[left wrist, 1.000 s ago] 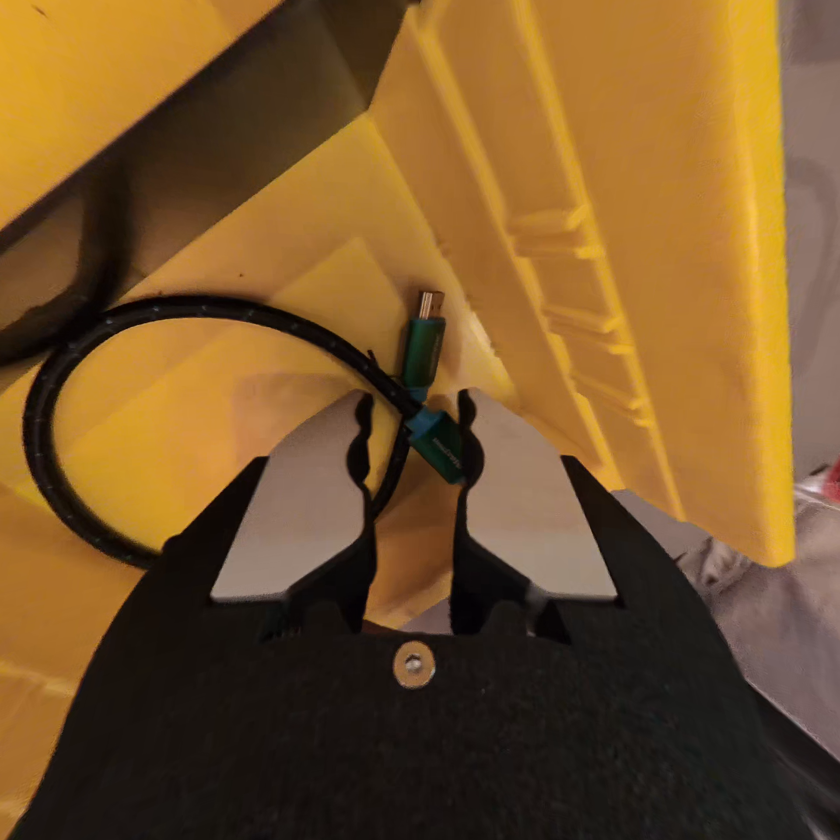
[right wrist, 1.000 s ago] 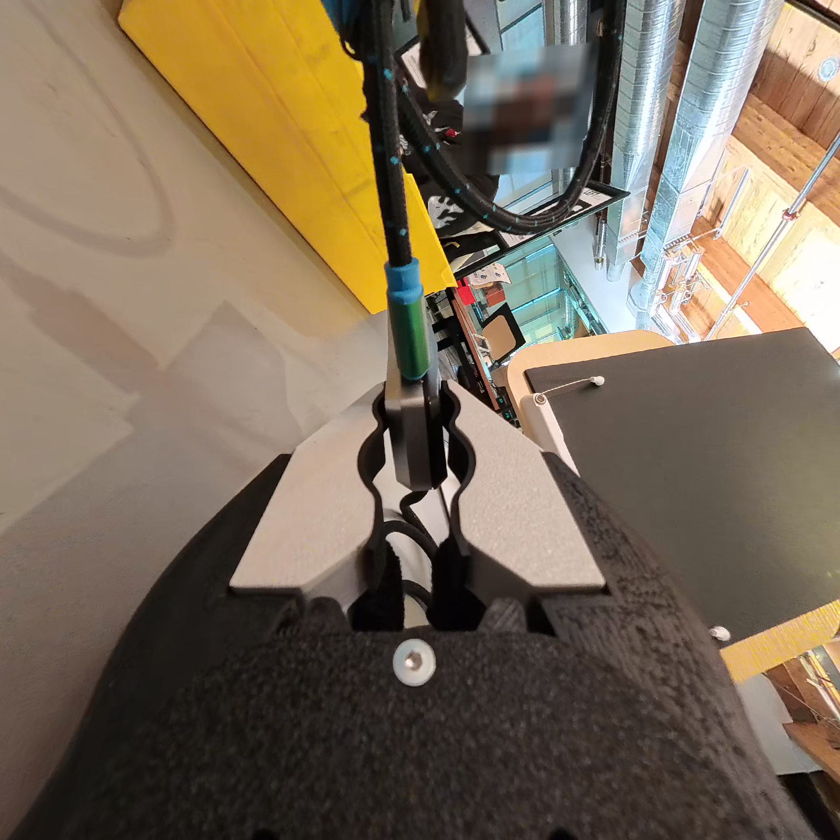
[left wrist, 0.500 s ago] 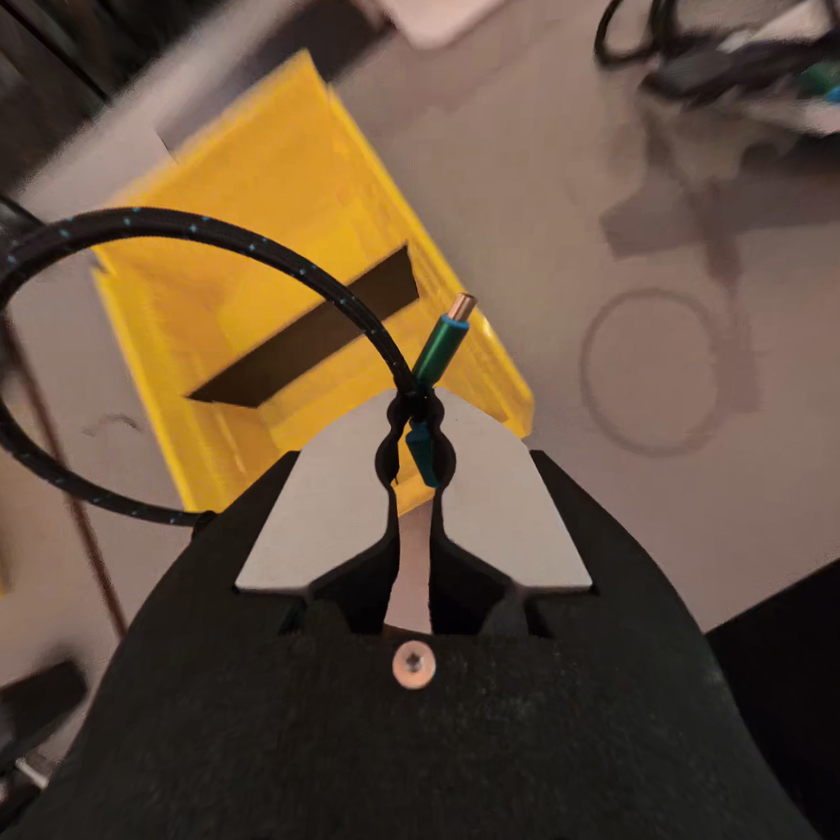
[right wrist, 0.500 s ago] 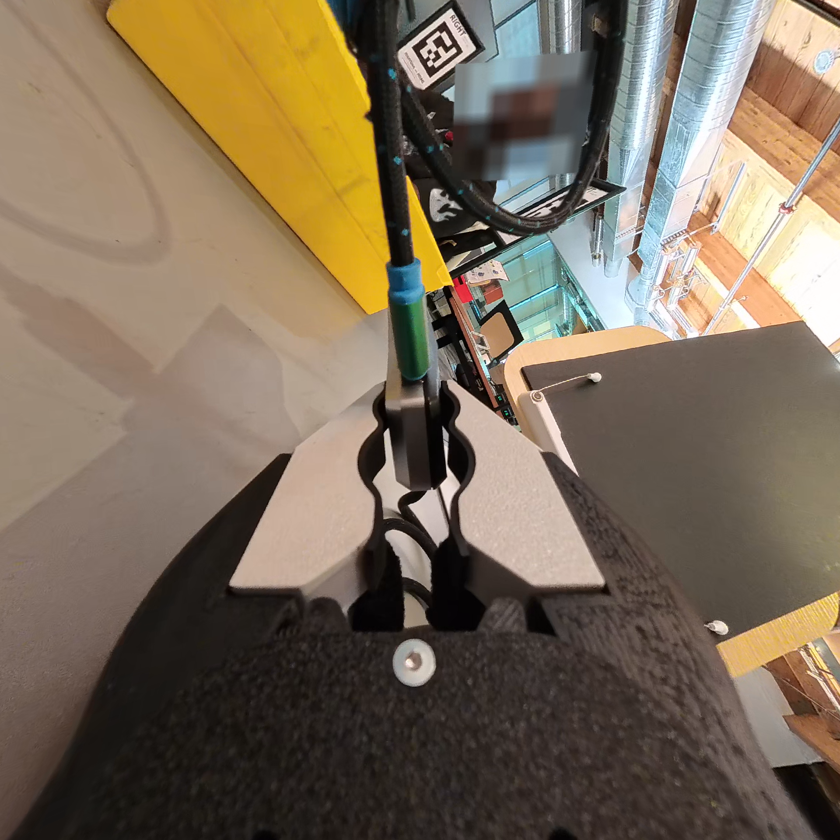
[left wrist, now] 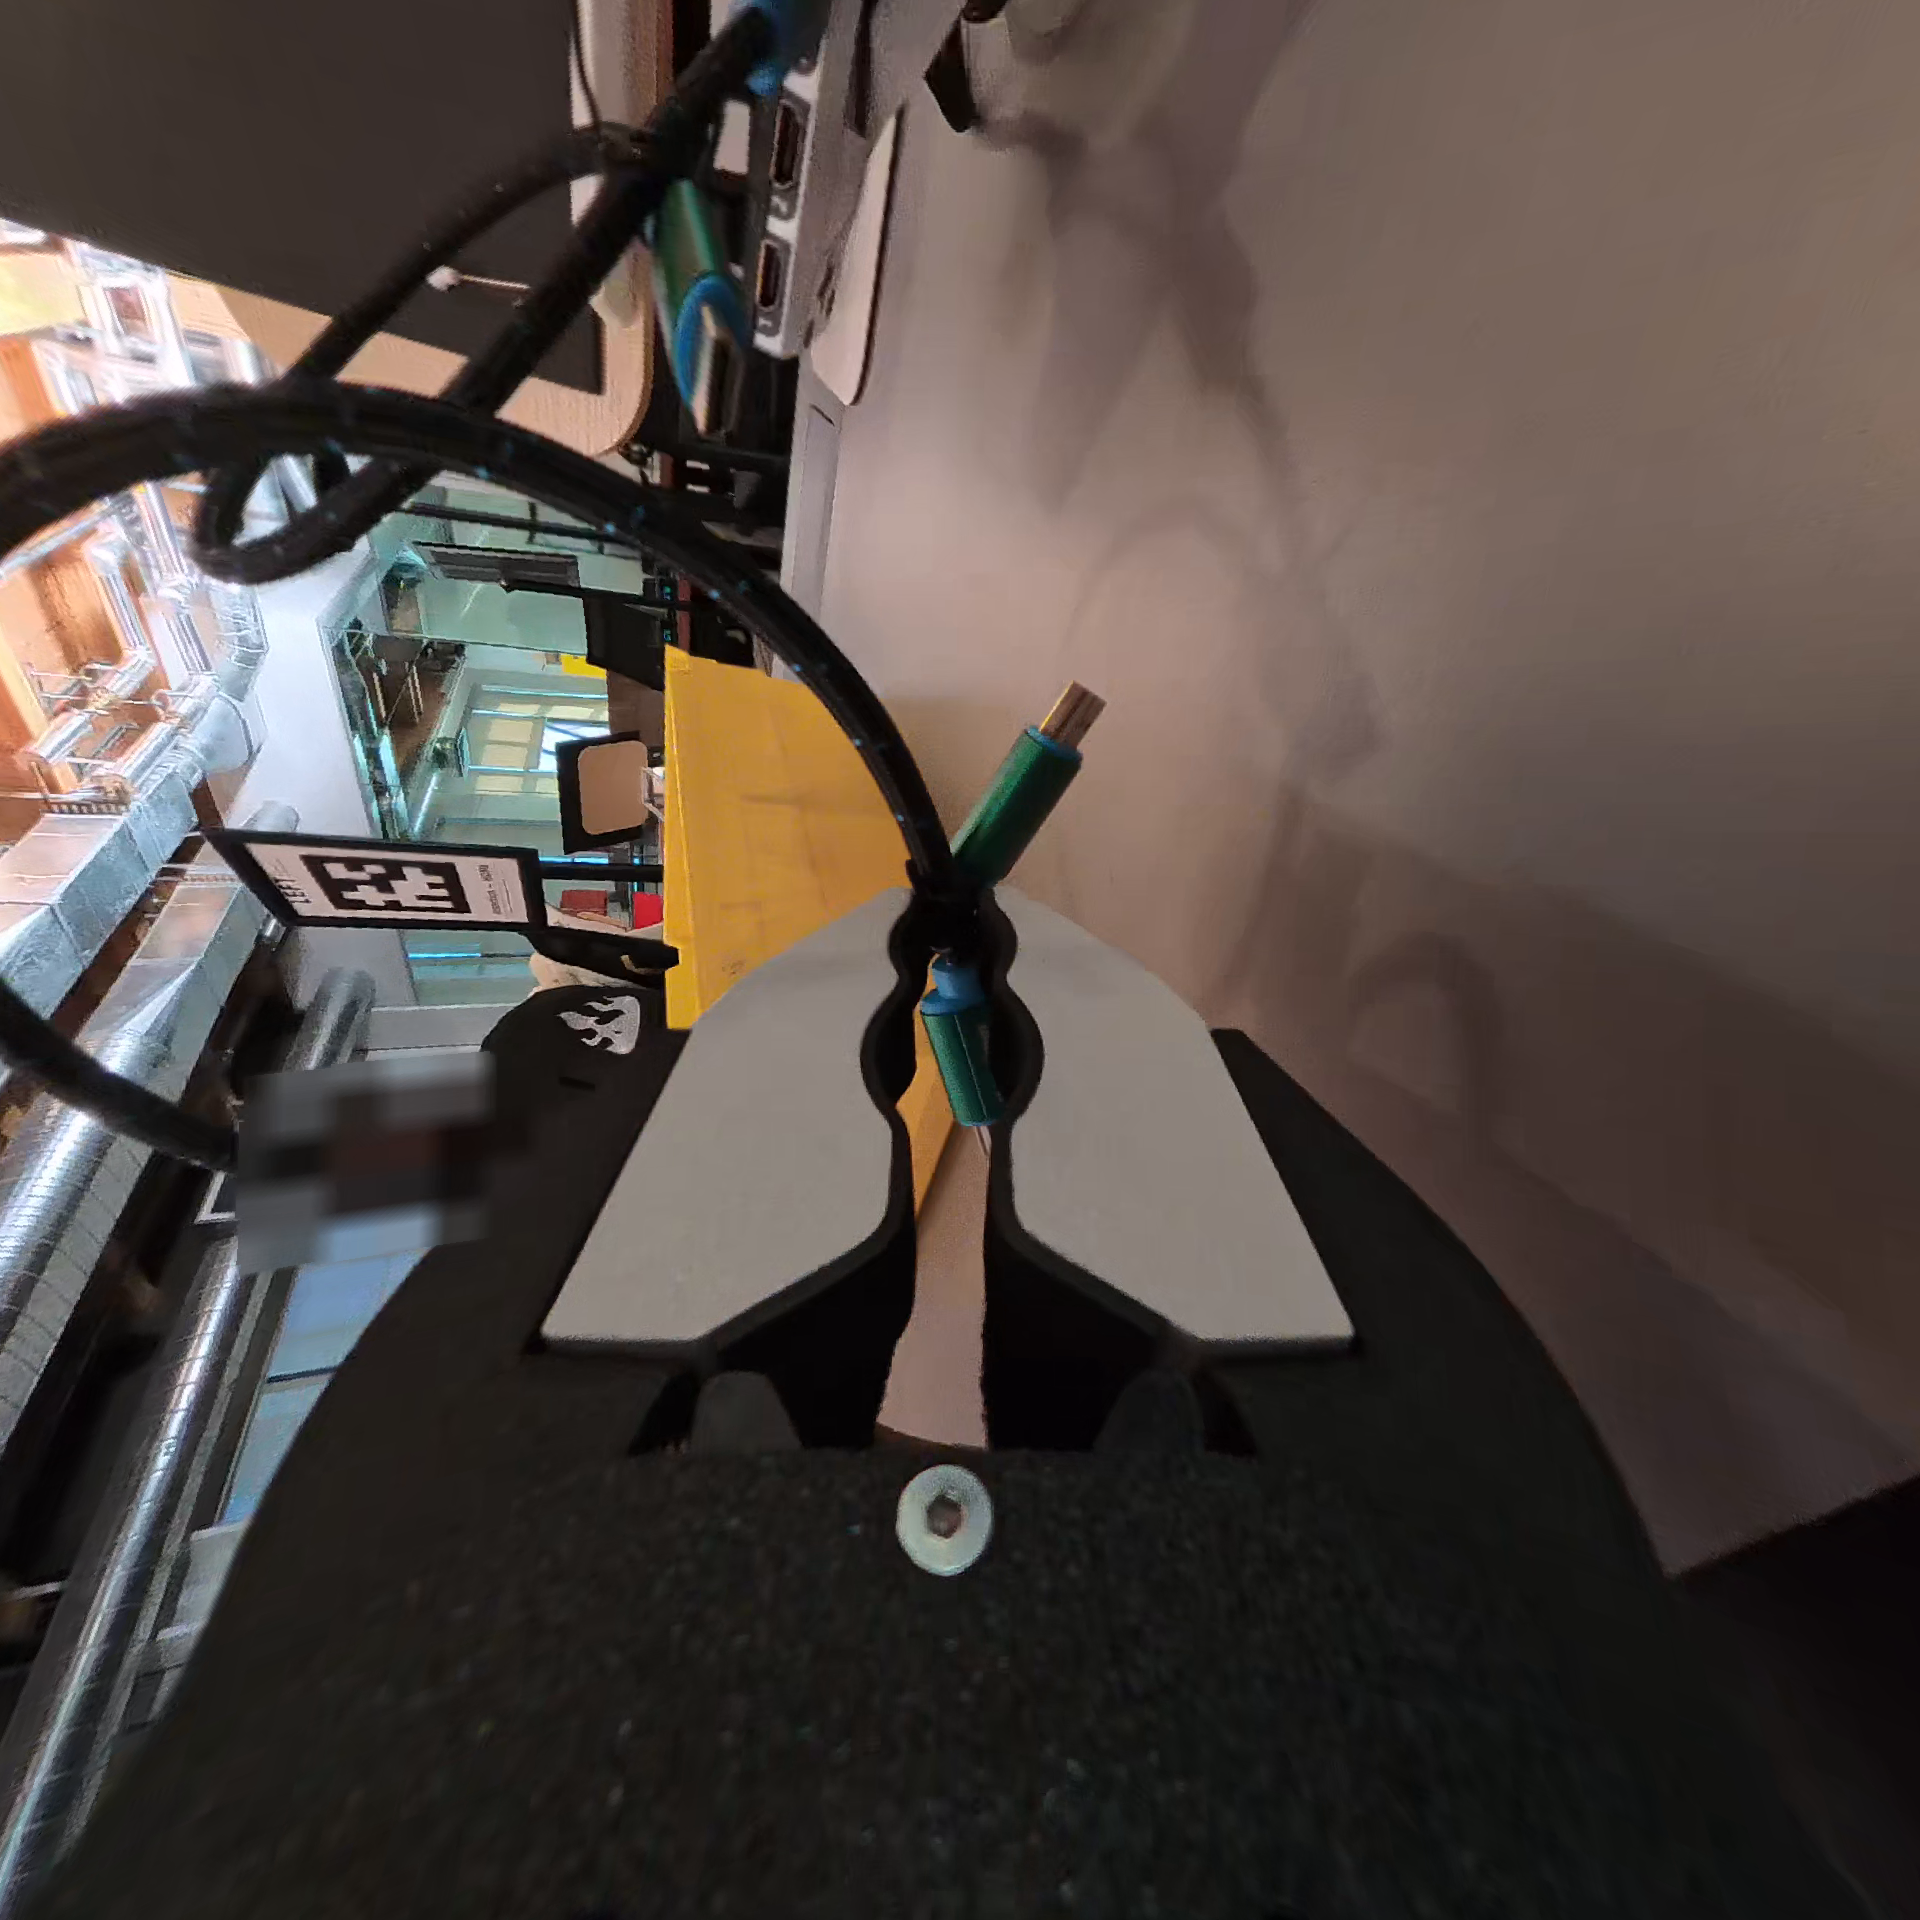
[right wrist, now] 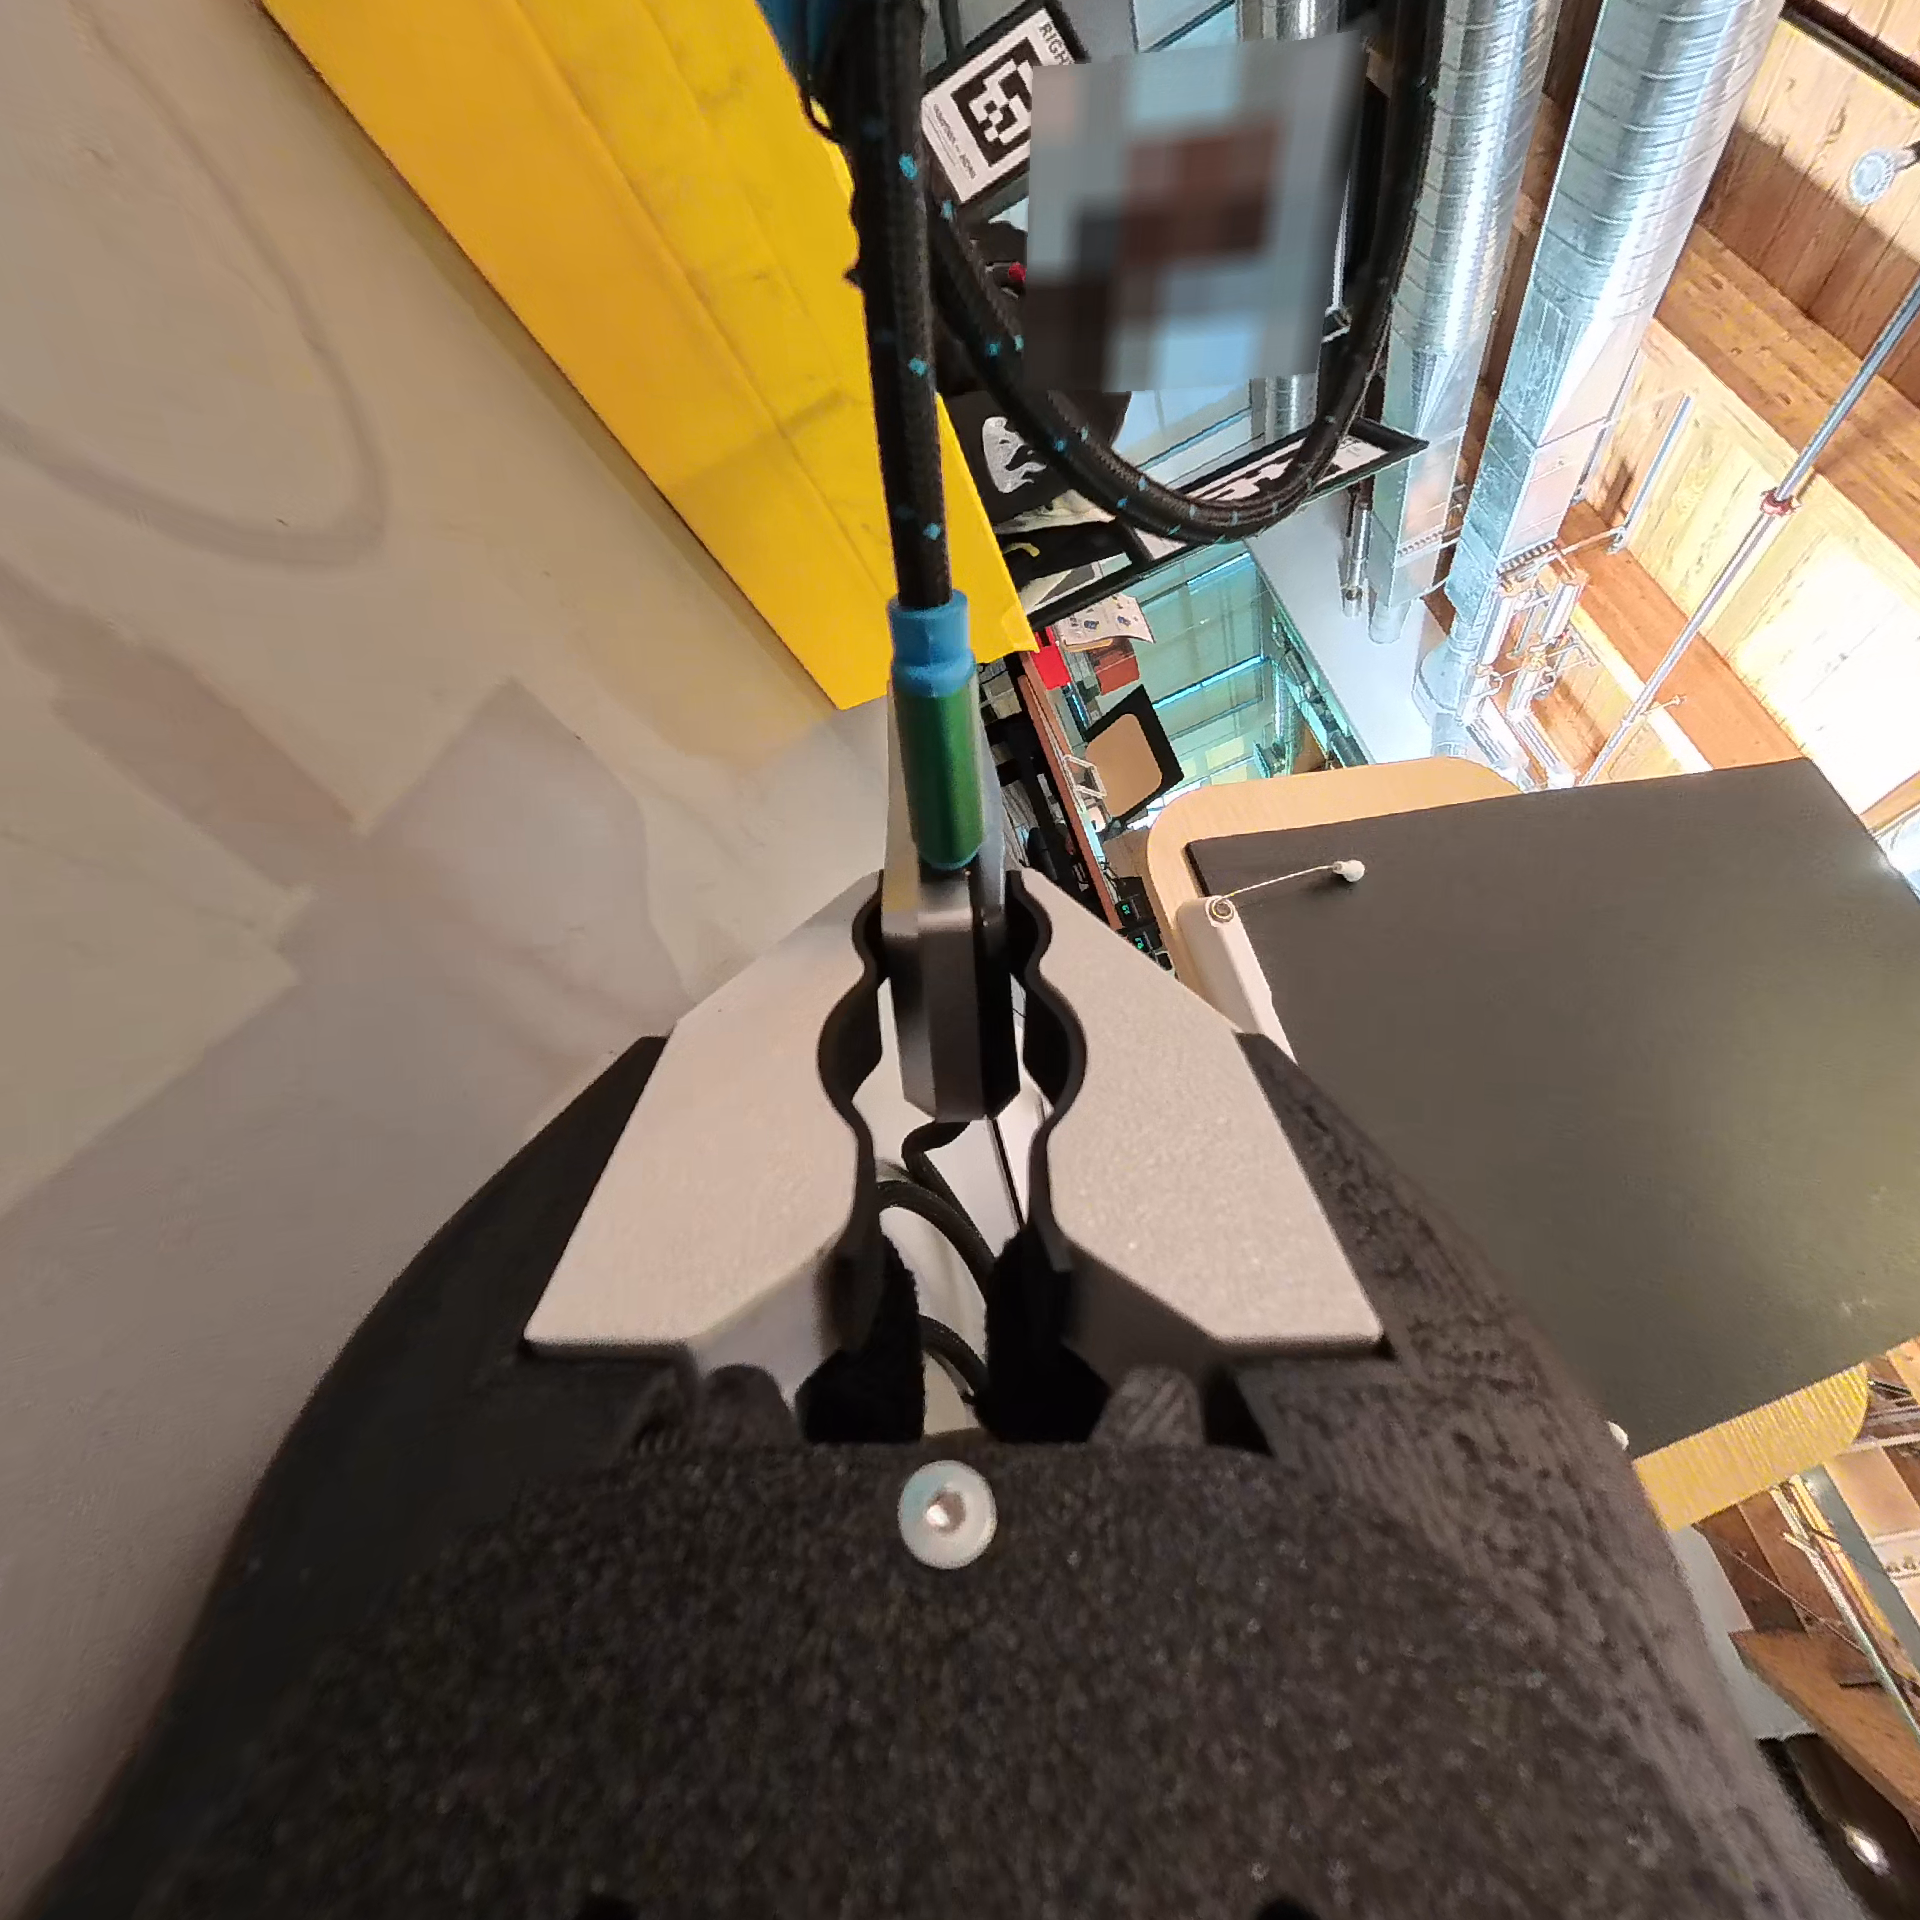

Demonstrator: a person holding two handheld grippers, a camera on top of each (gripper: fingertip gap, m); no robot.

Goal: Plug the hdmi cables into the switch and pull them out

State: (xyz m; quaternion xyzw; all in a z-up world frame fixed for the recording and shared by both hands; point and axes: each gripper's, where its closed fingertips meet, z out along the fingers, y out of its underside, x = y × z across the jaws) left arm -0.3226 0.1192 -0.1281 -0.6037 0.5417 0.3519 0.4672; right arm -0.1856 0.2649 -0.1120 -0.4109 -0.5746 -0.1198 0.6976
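The left gripper (left wrist: 951,1023), fingers pinching a green HDMI plug (left wrist: 966,1060) and its braided cable, has swung from above the yellow bin (left wrist: 769,831) to face the switch (left wrist: 805,218) at 11 o'clock (insertion likely next). The right gripper (right wrist: 951,1023) still clamps the switch (right wrist: 940,997), one plug (right wrist: 935,769) seated. Counted: two grippers, one switch, two vacant ports visible, four green plugs.

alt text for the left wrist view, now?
The left tongs are shut on a black braided HDMI cable with two green plugs, one gold-tipped plug pointing up past the tips. A switch with open ports shows blurred at top.
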